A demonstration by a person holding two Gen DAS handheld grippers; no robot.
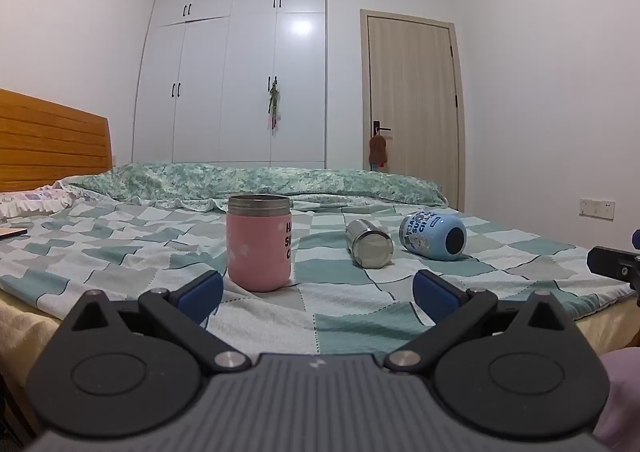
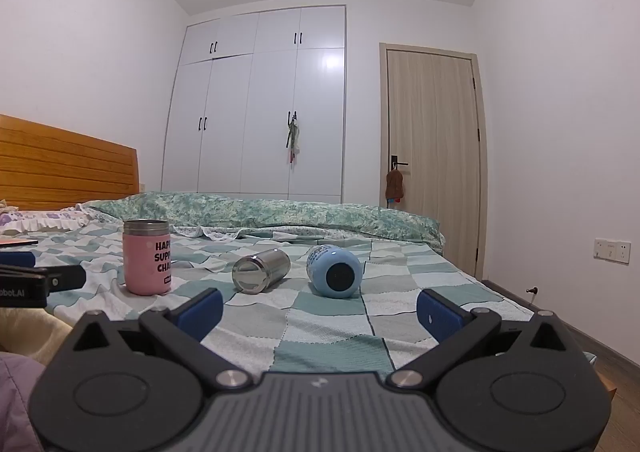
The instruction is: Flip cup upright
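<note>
Steel cup (image 2: 261, 271) sideways; checked blanket (image 2: 332, 336)

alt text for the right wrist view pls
Open right hand-held gripper faces a checked bed where a pink cup stands upright, while a steel cup and a blue cup lie on their sides.

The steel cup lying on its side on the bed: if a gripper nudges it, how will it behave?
The steel cup is a smooth cylinder, so it would probably roll sideways. The soft checked bedspread may damp that. Its polished wall looks slippery for the open right gripper.
</note>
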